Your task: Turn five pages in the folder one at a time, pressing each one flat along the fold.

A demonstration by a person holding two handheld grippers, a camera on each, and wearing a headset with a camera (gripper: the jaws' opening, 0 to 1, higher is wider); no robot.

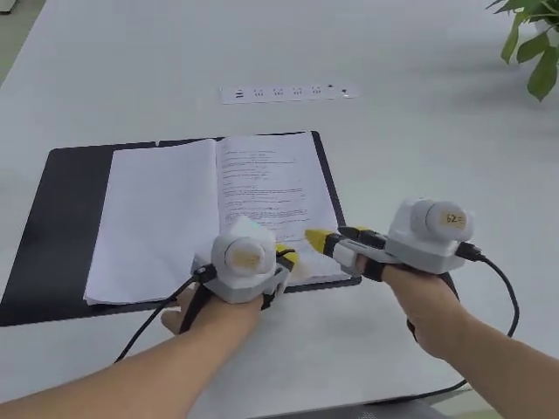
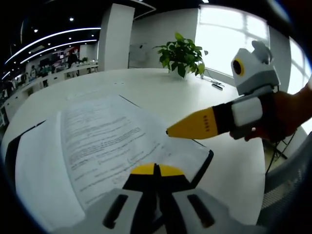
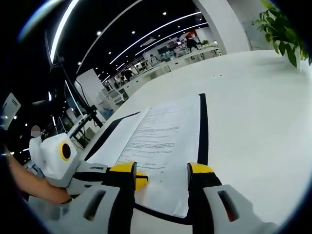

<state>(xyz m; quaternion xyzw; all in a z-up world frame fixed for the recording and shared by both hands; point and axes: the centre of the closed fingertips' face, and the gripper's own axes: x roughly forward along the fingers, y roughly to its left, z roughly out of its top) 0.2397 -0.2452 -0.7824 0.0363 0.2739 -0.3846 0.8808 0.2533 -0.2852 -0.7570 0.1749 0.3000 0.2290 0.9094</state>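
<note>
A black folder [image 1: 52,227] lies open on the white table. Its left page [image 1: 157,218] is blank and its right page [image 1: 271,183] is printed. My left gripper [image 1: 286,257] is shut, its yellow tips together with nothing between them, low over the printed page's bottom edge [image 2: 107,141]. My right gripper [image 1: 316,237] is open just to the right of it, over the page's lower right corner. In the right gripper view its jaws [image 3: 163,170] stand apart above the printed page [image 3: 165,136], holding nothing. The left gripper's yellow tip [image 3: 139,180] shows beside the right gripper's left jaw.
A white power strip [image 1: 288,92] lies beyond the folder. A green plant [image 1: 533,44] stands at the far right. Black cables trail from both grippers toward the table's near edge. Bare table surrounds the folder.
</note>
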